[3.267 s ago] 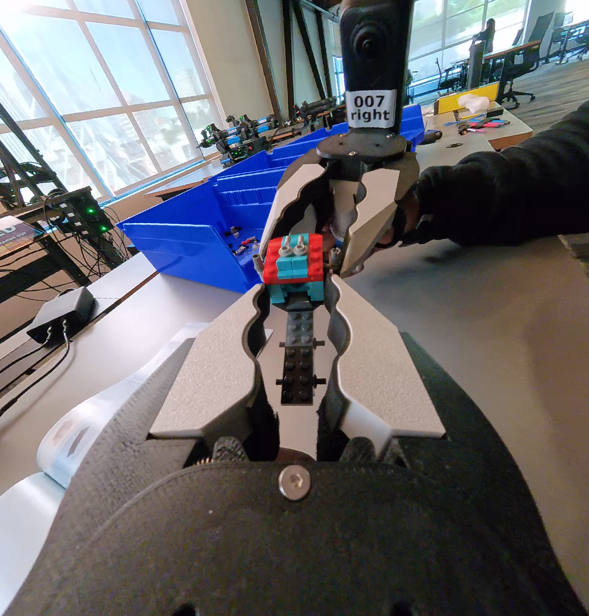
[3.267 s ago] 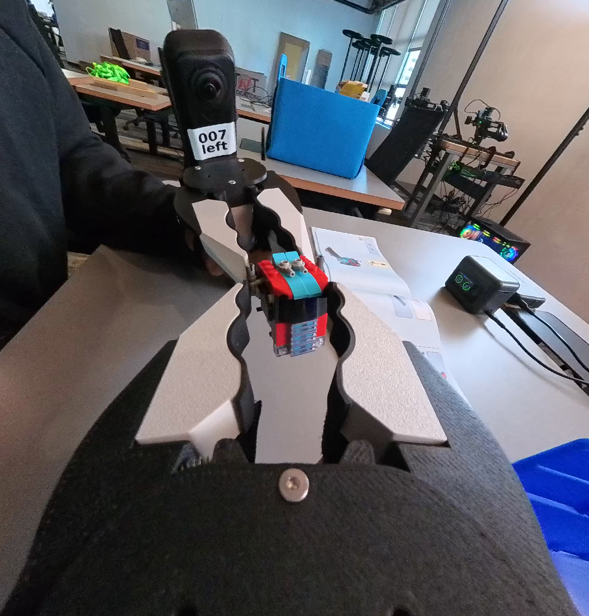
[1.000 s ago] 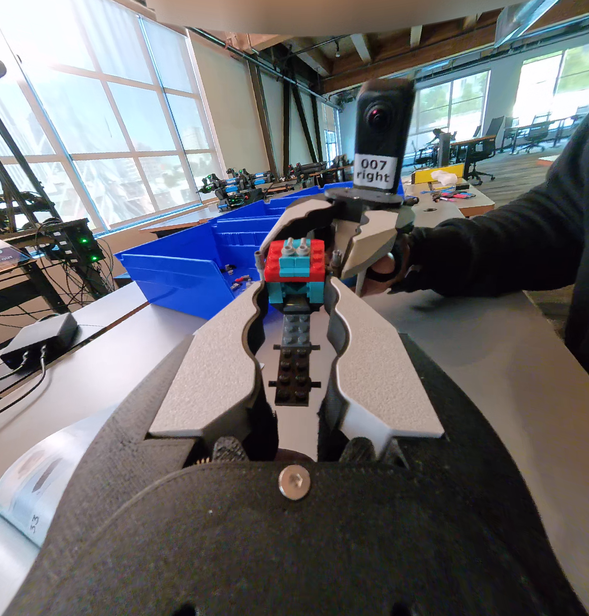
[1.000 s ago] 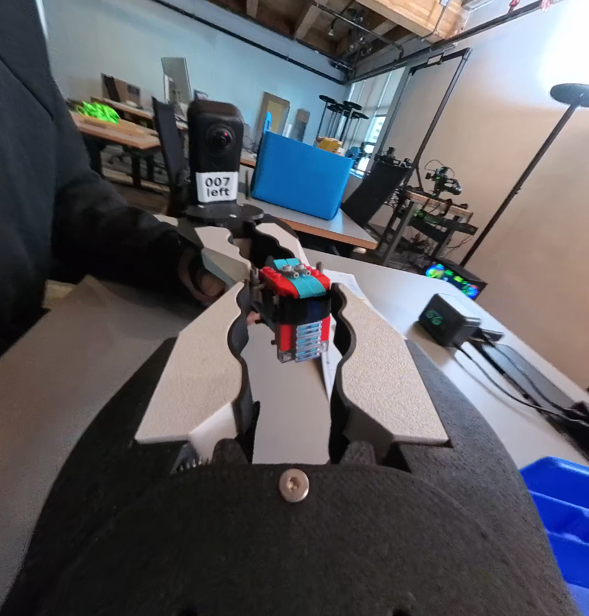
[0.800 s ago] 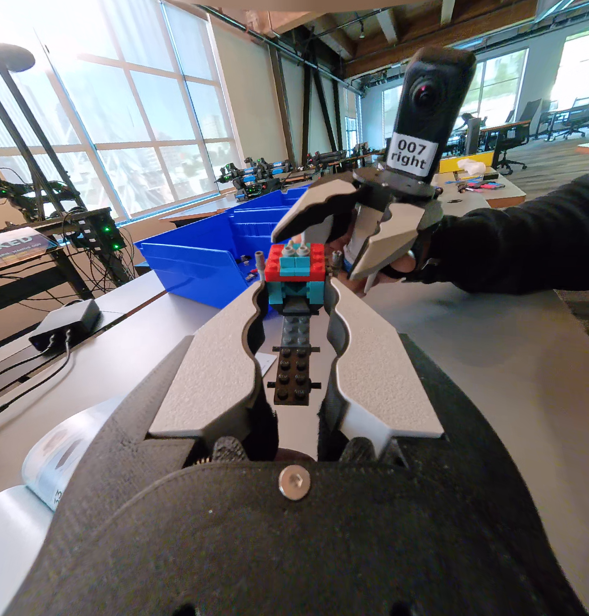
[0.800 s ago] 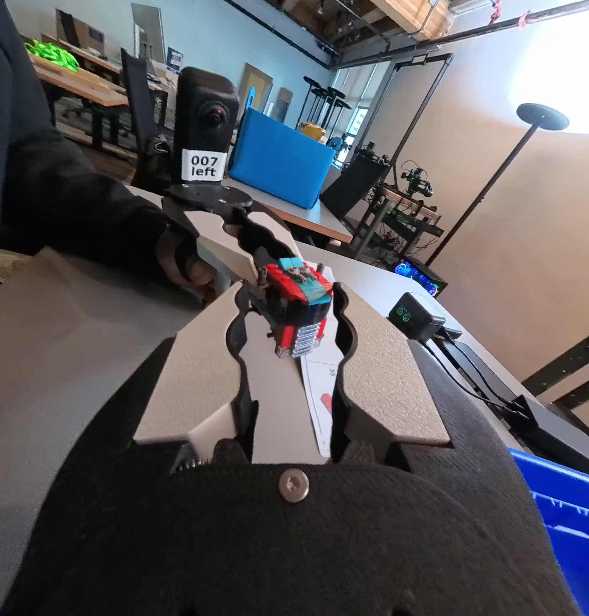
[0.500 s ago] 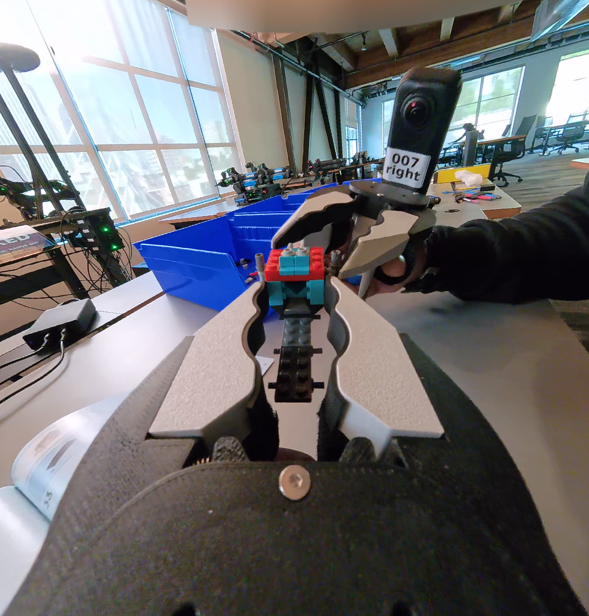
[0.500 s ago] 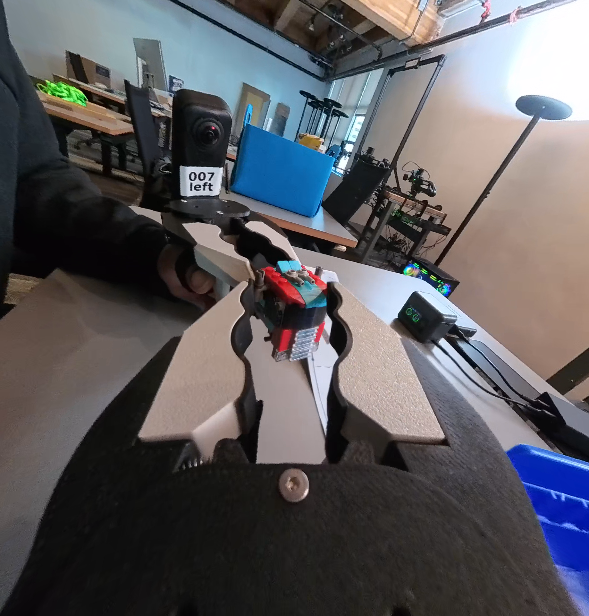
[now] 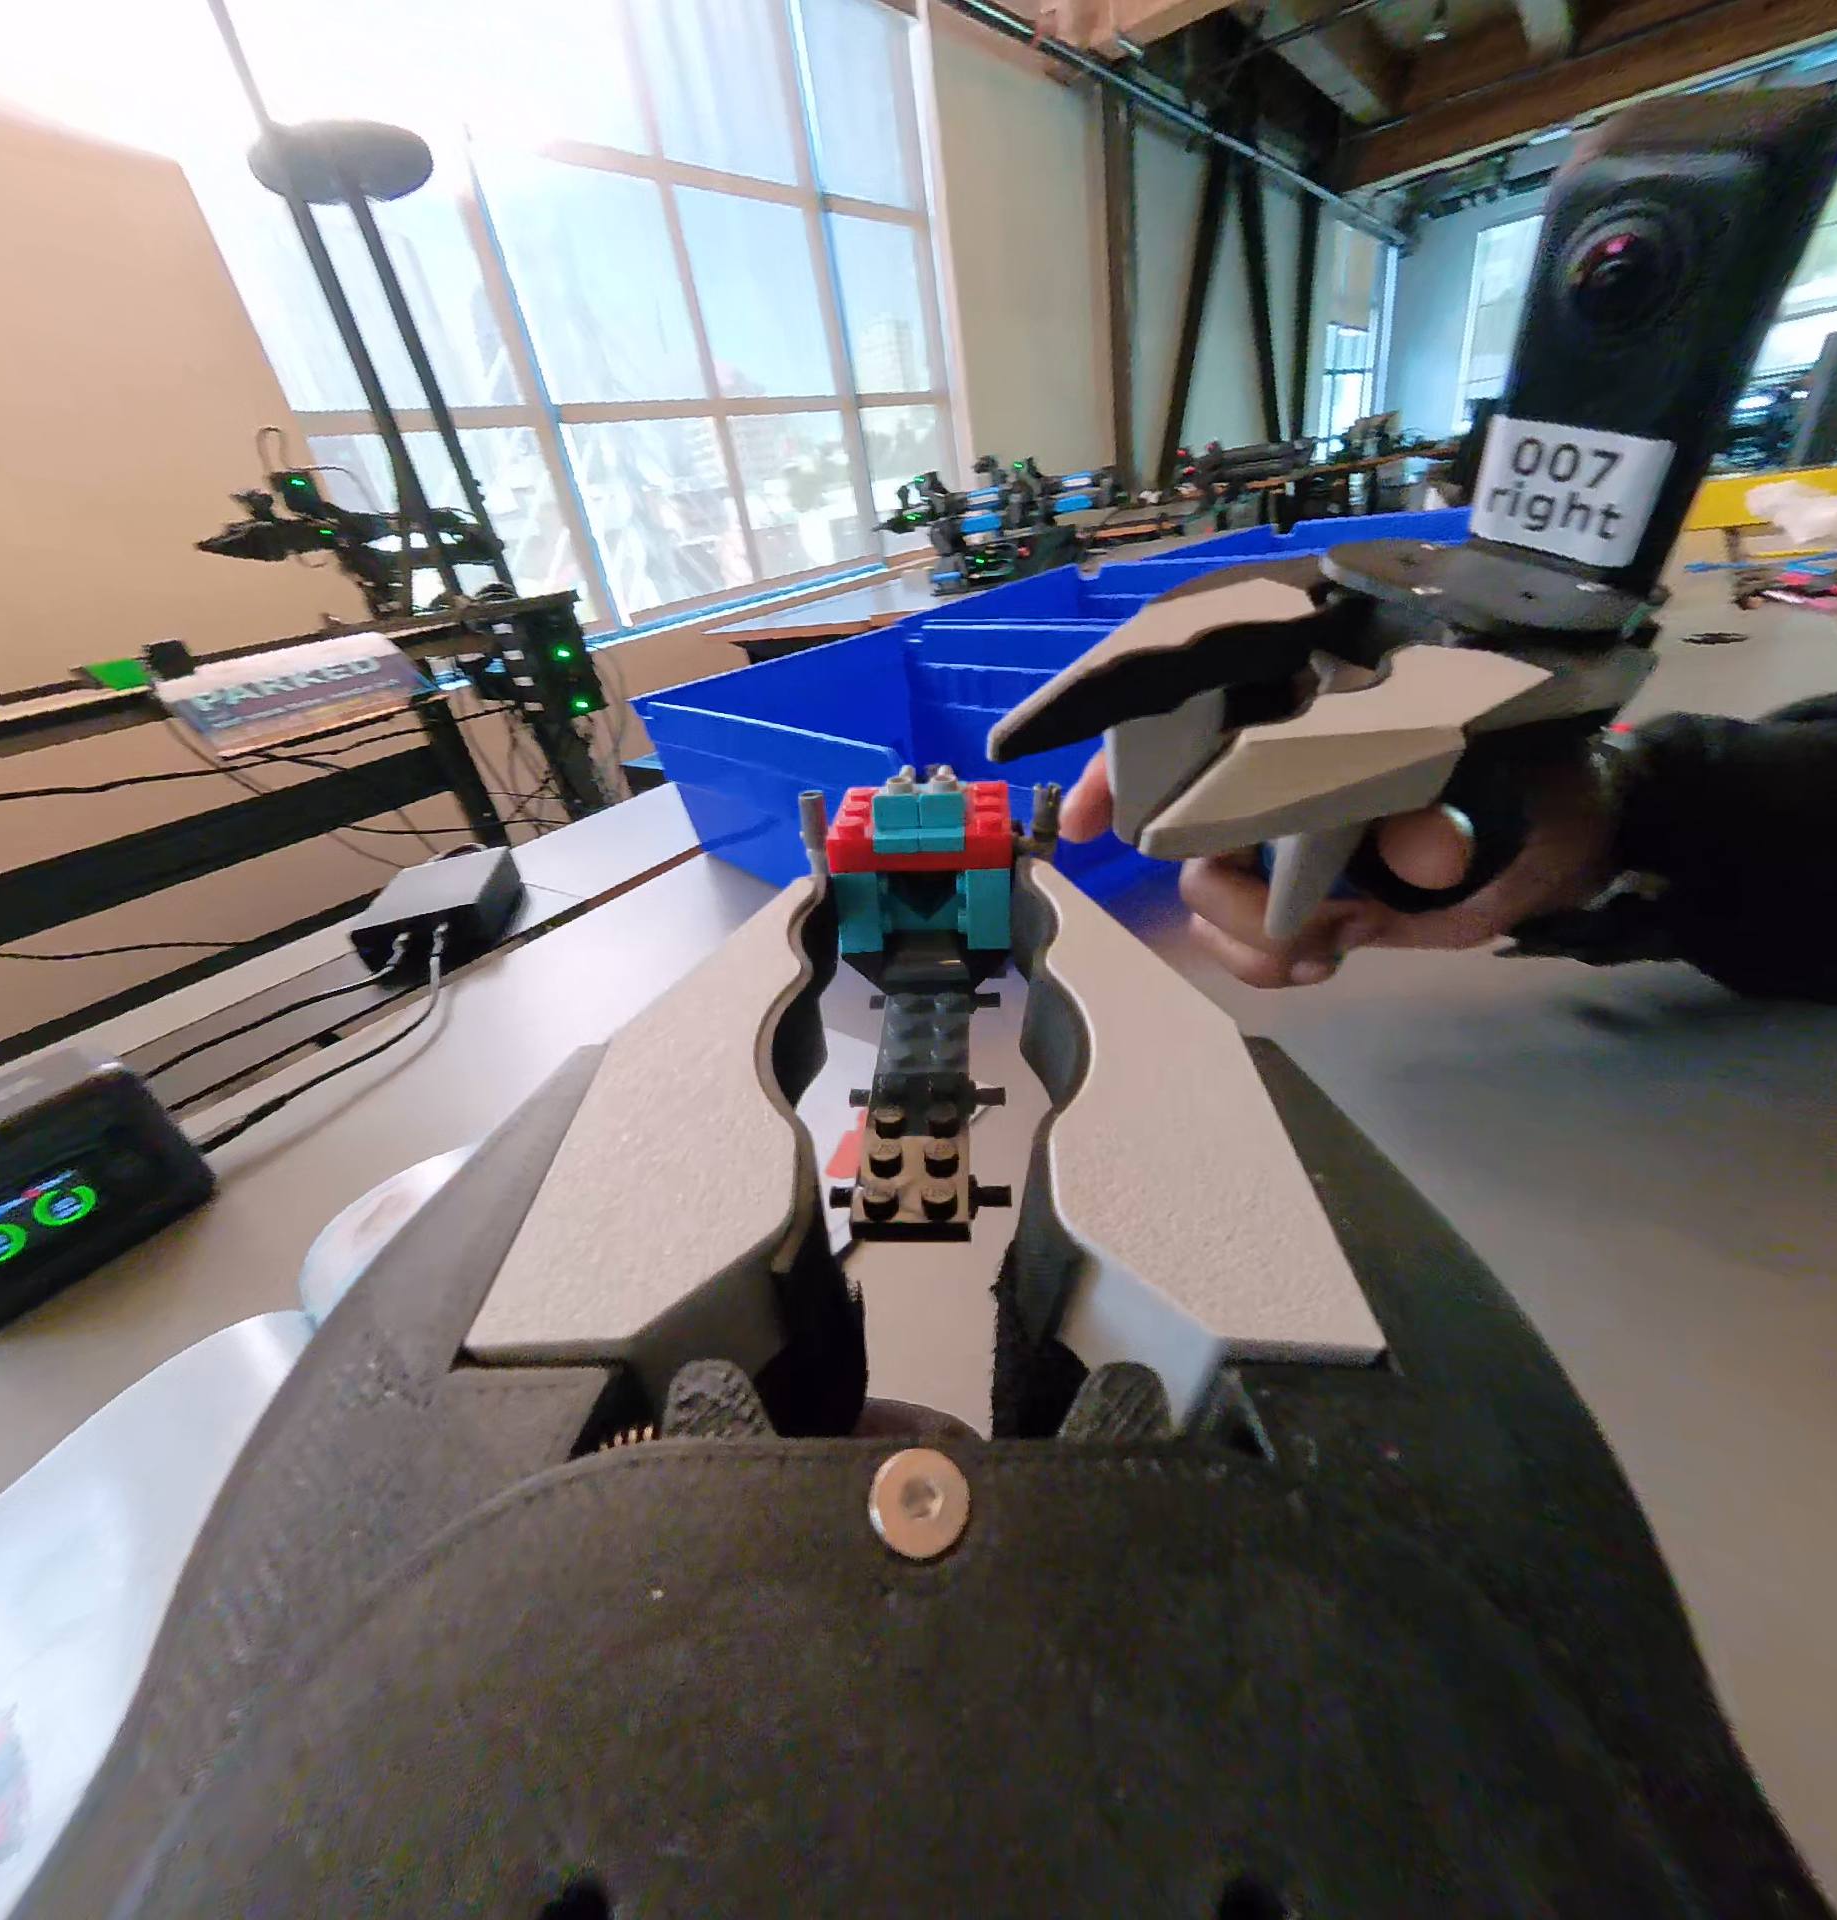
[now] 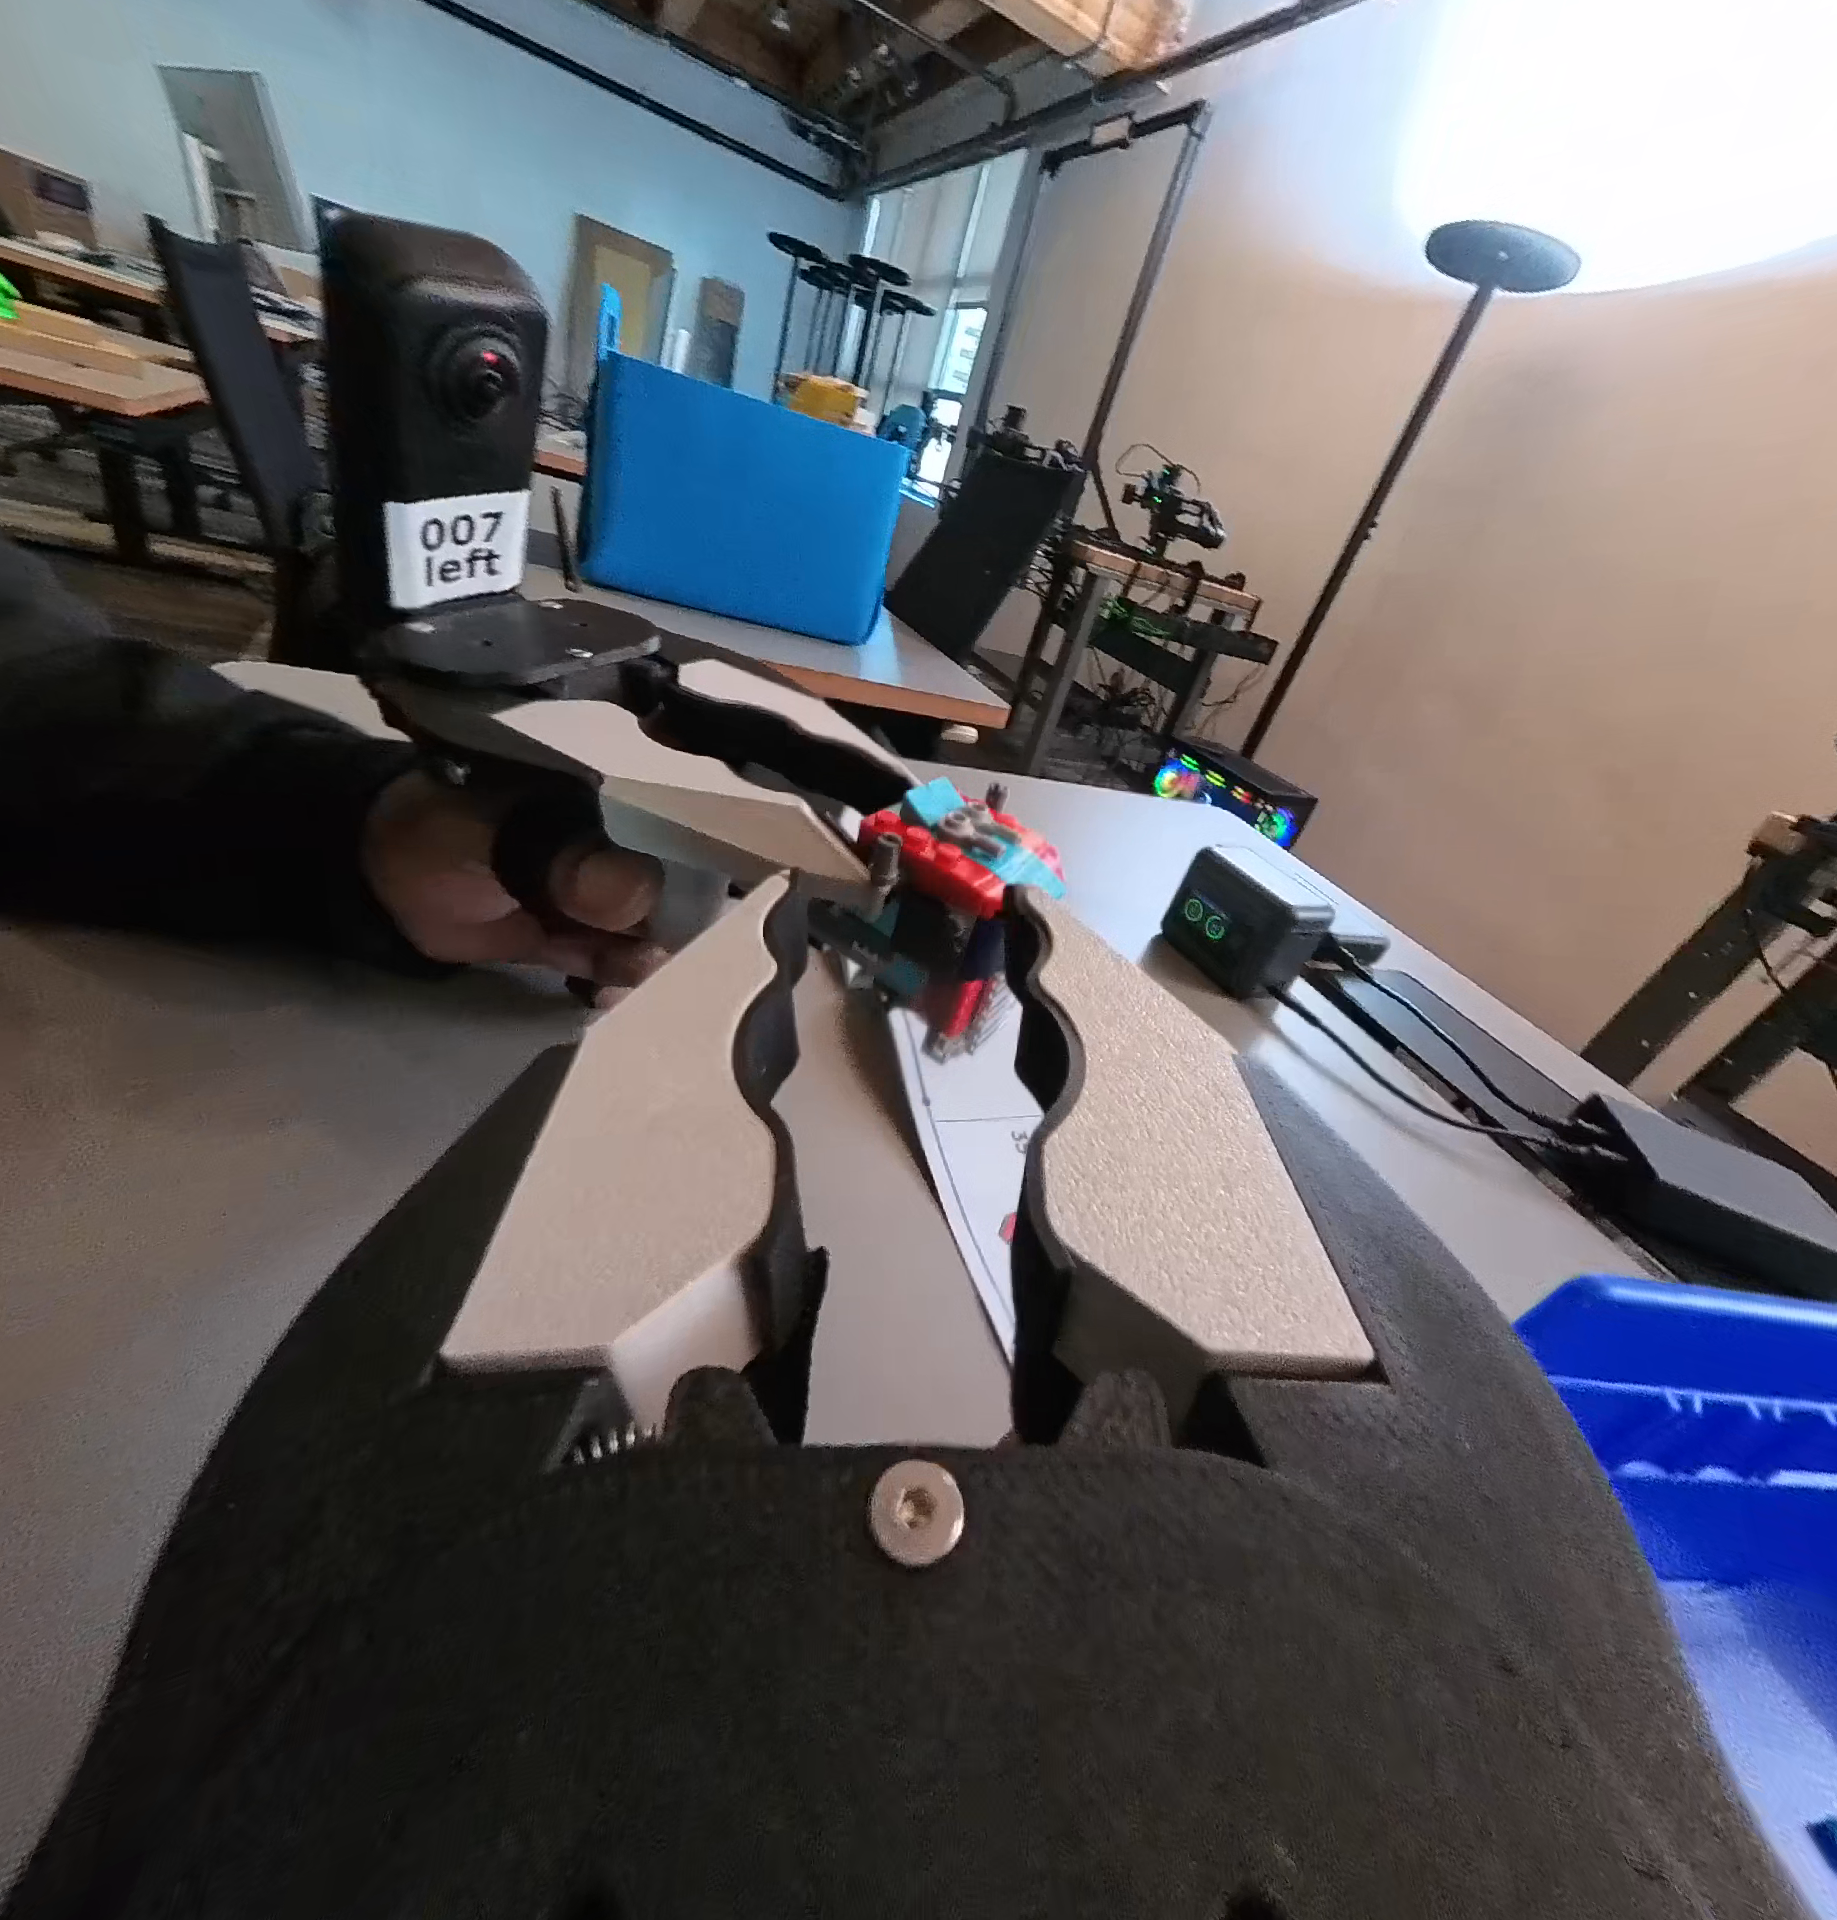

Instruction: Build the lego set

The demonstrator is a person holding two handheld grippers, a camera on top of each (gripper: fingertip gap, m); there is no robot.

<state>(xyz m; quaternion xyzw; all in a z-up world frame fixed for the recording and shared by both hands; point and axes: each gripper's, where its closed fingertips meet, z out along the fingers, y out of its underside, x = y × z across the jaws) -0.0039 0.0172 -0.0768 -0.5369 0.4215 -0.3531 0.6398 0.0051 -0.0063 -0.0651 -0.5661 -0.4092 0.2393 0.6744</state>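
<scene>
A lego truck model (image 9: 919, 831) with a red and teal cab and a long black chassis is held above the grey table (image 9: 1568, 1195). My left gripper (image 9: 922, 894) is shut on the teal lower part of its cab, with the chassis running back between the fingers. My right gripper (image 9: 1080, 795) sits just right of the cab, jaws spread, touching nothing. In the right wrist view the model (image 10: 955, 852) shows just beyond my right gripper (image 10: 901, 912), held by the left gripper (image 10: 878, 821) coming in from the left. That view is blurred.
A blue parts bin (image 9: 789, 748) stands behind the model and shows at the lower right of the right wrist view (image 10: 1724, 1455). An instruction booklet (image 10: 981, 1164) lies on the table. Black power boxes with green lights (image 9: 52, 1216) and cables sit along the table's edge. Both grippers' tips are close together, under 4 cm apart.
The right gripper, which was around the front of the model, has drawn off to its right side. The left gripper keeps hold of the model and has swung to the left.
</scene>
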